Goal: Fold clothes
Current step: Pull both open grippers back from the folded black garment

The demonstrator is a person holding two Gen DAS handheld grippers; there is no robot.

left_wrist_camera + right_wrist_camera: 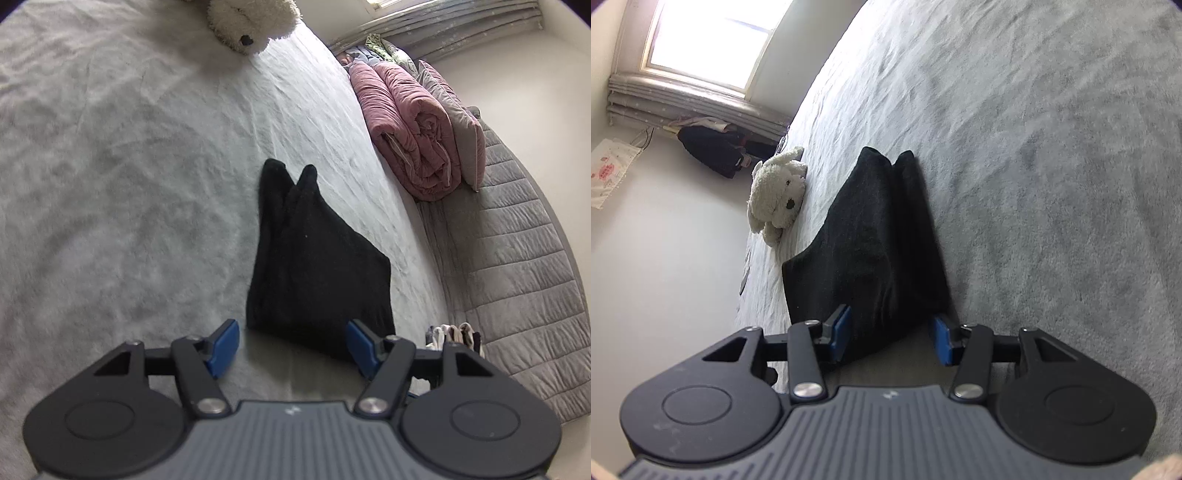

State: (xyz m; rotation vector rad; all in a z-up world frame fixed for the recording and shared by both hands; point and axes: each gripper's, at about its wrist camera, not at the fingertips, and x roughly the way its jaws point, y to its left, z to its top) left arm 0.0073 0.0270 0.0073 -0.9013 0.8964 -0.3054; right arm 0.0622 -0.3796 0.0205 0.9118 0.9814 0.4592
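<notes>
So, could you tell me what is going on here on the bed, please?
A person is folding clothes with a handheld gripper in each hand. A black garment lies on the grey bedspread, already folded narrow. The left gripper and right gripper both sit at its near edge, jaws open and not pinching it. A white plush toy and a rolled pink quilt lie farther off.

No text I can read from here. White bag on the wall carries red print, too small and blurred to make out.
</notes>
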